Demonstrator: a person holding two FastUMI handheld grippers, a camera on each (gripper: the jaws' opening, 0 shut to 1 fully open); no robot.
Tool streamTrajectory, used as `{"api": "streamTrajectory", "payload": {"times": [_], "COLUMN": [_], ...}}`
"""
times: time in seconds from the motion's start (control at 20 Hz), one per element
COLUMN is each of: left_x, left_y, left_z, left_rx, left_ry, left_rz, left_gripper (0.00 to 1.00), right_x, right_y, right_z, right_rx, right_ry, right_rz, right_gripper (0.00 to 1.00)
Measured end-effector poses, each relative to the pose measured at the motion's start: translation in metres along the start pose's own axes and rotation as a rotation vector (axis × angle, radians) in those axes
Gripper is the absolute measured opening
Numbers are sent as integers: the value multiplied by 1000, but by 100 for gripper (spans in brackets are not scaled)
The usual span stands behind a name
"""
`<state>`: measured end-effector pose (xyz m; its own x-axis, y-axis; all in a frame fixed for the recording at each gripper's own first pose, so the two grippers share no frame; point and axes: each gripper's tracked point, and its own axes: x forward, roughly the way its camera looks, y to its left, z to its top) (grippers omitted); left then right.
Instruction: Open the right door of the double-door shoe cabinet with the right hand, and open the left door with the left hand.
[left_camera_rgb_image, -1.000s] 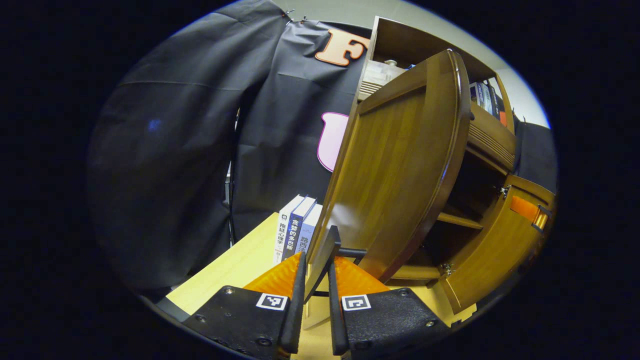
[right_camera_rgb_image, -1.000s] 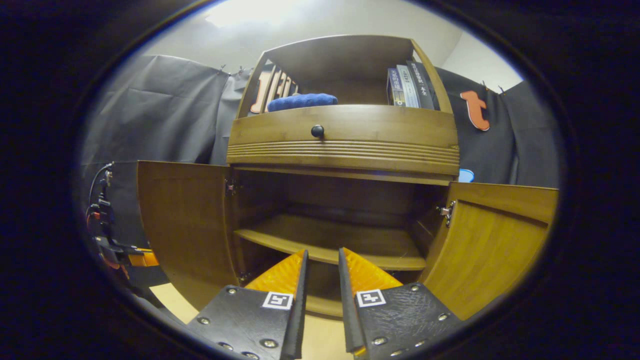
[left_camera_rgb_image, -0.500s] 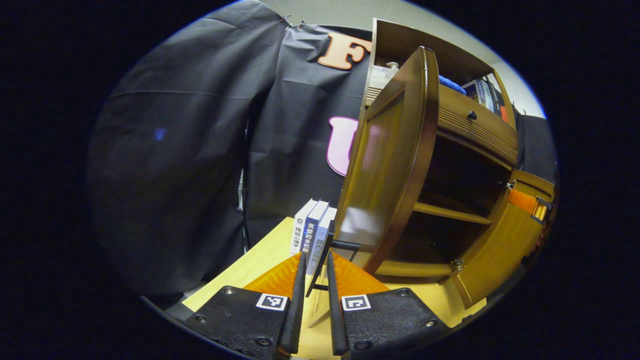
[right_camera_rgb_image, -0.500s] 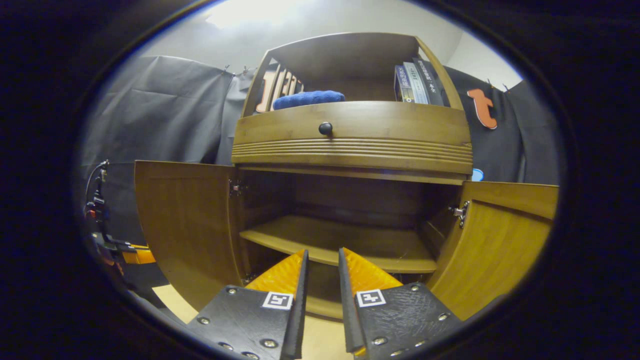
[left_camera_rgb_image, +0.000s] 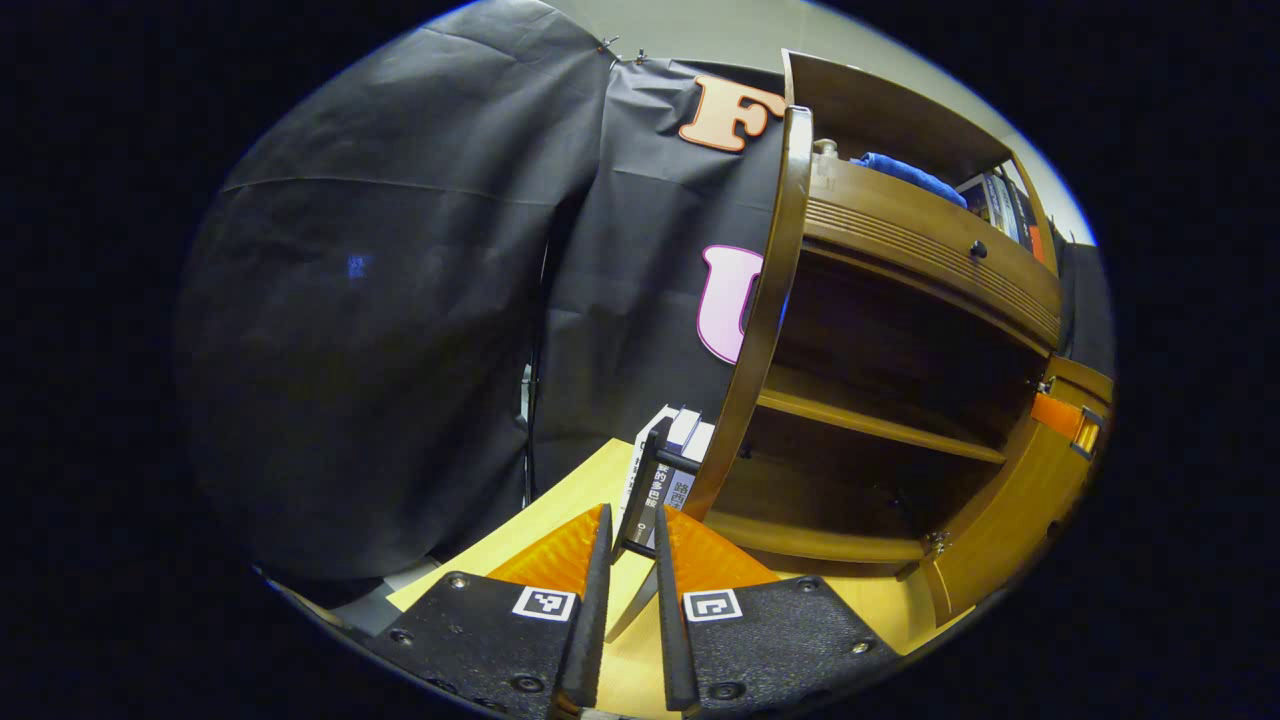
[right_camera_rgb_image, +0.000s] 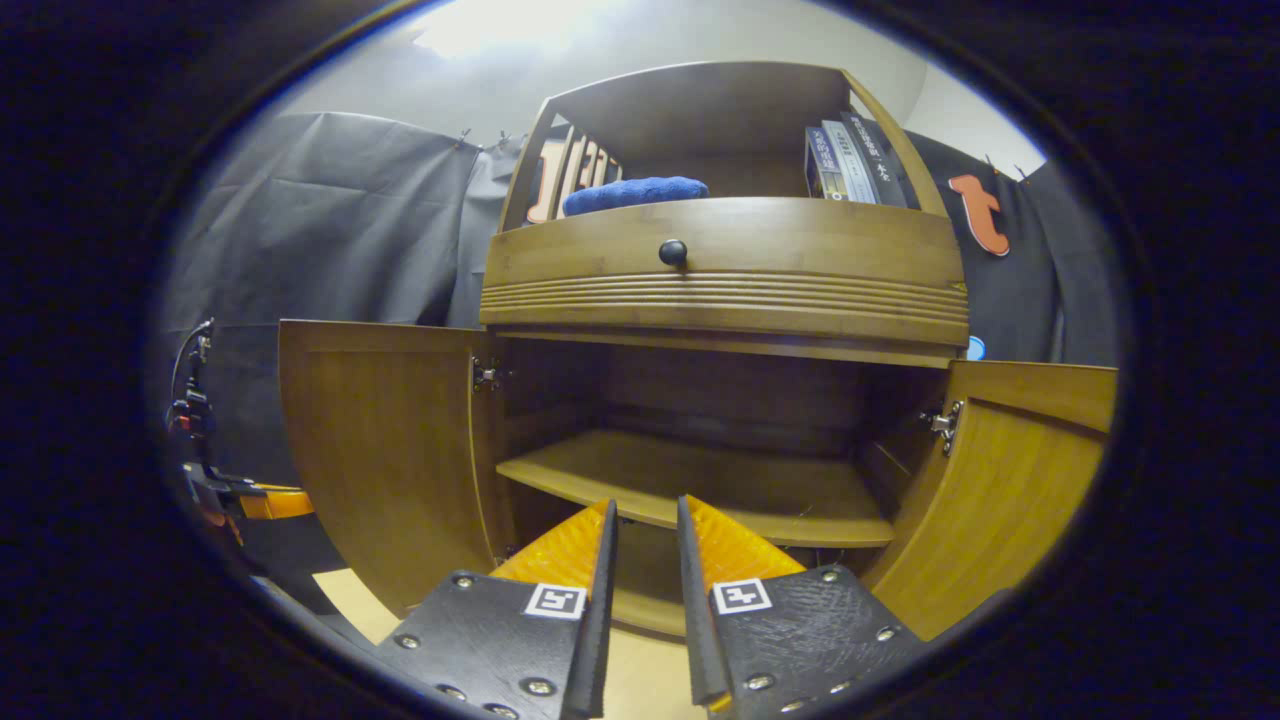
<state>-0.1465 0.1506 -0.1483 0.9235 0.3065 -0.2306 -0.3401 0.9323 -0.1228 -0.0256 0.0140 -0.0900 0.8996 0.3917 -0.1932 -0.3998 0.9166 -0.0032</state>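
The wooden shoe cabinet stands with both lower doors swung out. In the right gripper view the left door and the right door flank the bare inner shelf. My right gripper faces that opening, its fingers a narrow gap apart with nothing between them. In the left gripper view the left door shows edge-on, and my left gripper is shut on its dark bar handle. The right door hangs open at the far right. The left gripper also peeks out beyond the left door.
Above the doors a drawer with a round knob is closed. A blue cloth and books sit on the top shelf. Upright books stand on the pale wooden table just behind the left door.
The left door has swung farther out with my left gripper on its handle, from showing its face to edge-on. The right gripper has hardly moved.
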Motion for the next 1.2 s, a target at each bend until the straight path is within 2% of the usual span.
{"api": "streamTrajectory", "payload": {"times": [0.05, 0.35, 0.5, 0.55, 0.6, 0.65, 0.8, 0.85, 0.9, 1.05, 1.15, 1.2], "left_x": [-1, -7, -13, -14, -17, -21, -35, -40, -47, -55, -57, -58], "left_y": [1, -3, -7, -7, -6, -6, -7, -12, -16, -37, -54, -64], "left_z": [1, 22, 50, 60, 71, 83, 127, 143, 157, 196, 214, 219], "left_rx": [-1, -19, -4, 7, 16, 20, 22, 27, 33, 62, 64, 60], "left_ry": [-3, -54, -111, -134, -154, -174, -247, -278, -307, -376, -400, -411], "left_rz": [3, 9, 14, 25, 35, 43, 65, 62, 60, 35, 2, -21], "left_gripper": [26, 25, 25, 17, 25, 17, 17, 25, 25, 25, 19, 25], "right_x": [0, -3, -11, -15, -16, -18, -24, -26, -28, -34, -39, -41], "right_y": [0, -2, -9, -13, -15, -18, -26, -29, -31, -39, -44, -46], "right_z": [1, 1, -1, -1, -1, 0, 4, 5, 5, 7, 9, 10], "right_rx": [-1, -8, -7, -5, -5, -6, -8, -6, -3, -1, 1, 2], "right_ry": [-1, -7, -10, -10, -10, -12, -19, -20, -21, -23, -27, -30], "right_rz": [2, -11, -31, -36, -41, -48, -70, -77, -83, -103, -118, -126], "right_gripper": [26, 26, 26, 26, 26, 26, 26, 26, 26, 26, 26, 26]}}
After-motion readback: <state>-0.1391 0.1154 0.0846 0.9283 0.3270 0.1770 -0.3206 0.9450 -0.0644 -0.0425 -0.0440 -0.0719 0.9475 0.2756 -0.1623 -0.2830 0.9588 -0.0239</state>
